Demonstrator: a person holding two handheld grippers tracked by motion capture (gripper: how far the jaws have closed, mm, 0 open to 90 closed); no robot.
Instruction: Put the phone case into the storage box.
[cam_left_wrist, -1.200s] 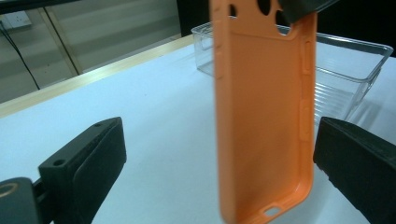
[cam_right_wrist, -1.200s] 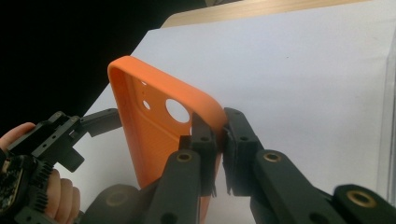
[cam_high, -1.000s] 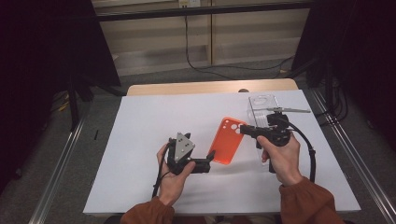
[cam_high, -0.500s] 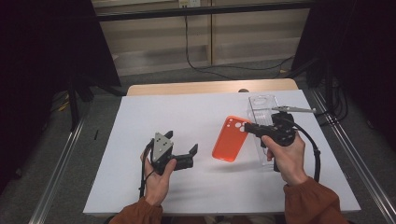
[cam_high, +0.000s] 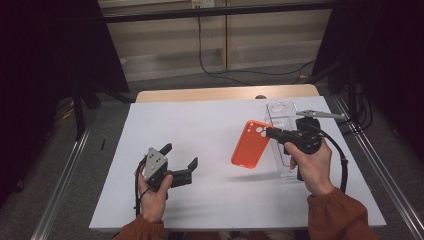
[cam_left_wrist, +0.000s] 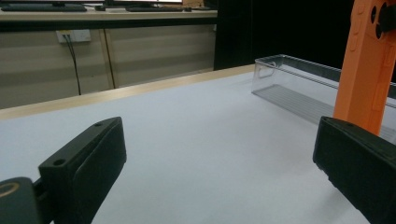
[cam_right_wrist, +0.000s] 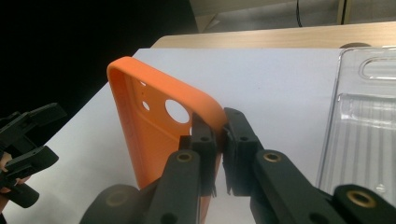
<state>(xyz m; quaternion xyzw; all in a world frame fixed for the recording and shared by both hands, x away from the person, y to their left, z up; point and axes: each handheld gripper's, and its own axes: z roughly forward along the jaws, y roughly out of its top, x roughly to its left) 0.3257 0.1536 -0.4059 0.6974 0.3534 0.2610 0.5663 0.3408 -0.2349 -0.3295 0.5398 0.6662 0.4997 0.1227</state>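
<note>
Two grippers in play. Right gripper (cam_high: 274, 133), center-right of the high view, is clamped on the top edge of the orange phone case (cam_high: 251, 144), by the camera cutouts; the right gripper view has both pads biting the rim (cam_right_wrist: 215, 122), one inside the shell and one outside. Case hangs tilted, clear of the white table (cam_high: 210, 125), its shadow lying below it. Left gripper (cam_high: 181, 161), lower left of the high view, has its jaws spread wide with nothing between them, hovering low over the table, well apart from the case. Clear plastic tray (cam_high: 282, 131) sits just to the right of the case, under and behind the right hand (cam_high: 310, 165); in the left gripper view it runs along the upper right (cam_left_wrist: 299, 81) with the case at the far right edge (cam_left_wrist: 362, 70). My read: the step is lowering the case into that tray, or handing it off first. To do it well: swing the case over the tray opening, line its long axis up with the tray's, get the lower end inside the walls before letting go. The rim grip is thin and off-center, so move slowly; the case could pivot in the pads. Keep the left clear or use it to steady the tray wall. No brand, label or readable writing on case, tray or grippers.
</note>
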